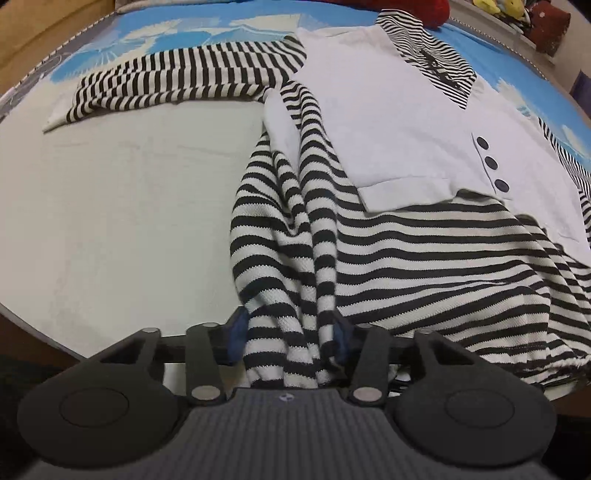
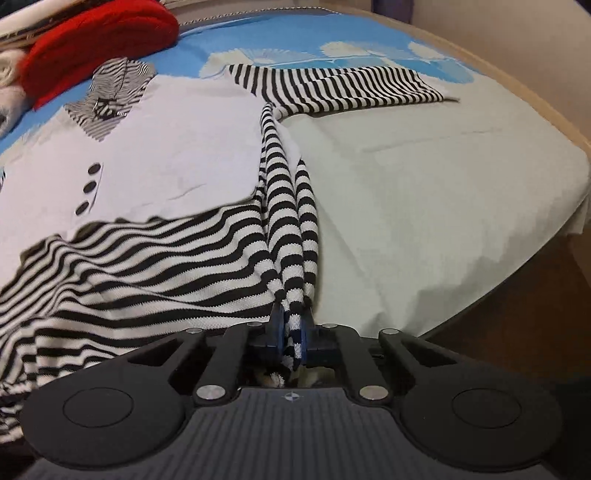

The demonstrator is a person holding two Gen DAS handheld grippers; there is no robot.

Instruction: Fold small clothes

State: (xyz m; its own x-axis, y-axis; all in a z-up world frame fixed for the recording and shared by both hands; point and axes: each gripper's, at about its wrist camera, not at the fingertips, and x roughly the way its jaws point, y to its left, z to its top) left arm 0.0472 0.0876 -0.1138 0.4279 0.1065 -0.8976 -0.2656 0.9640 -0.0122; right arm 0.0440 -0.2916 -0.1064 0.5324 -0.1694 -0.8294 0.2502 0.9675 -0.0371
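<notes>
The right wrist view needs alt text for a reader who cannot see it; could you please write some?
The right hand-held gripper is shut on a bunched hem of a black-and-white striped top with a white front panel, spread on a pale sheet. One striped sleeve stretches away behind it, and a red knit item lies at the far left.

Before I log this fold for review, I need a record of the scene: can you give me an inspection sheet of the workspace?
Surface: pale sheet over a blue-and-white patterned bedcover.
Job's things: black-and-white striped knit top with white front panel, three dark buttons, one sleeve spread sideways, hem bunched.
Clutter: red fuzzy cushion near the collar; small toys, unclear.
Grippers: left gripper holds gathered striped hem; right gripper pinches a striped fold.
Cables: nothing seen.
Surroundings: wooden bed edge, beige wall.
</notes>
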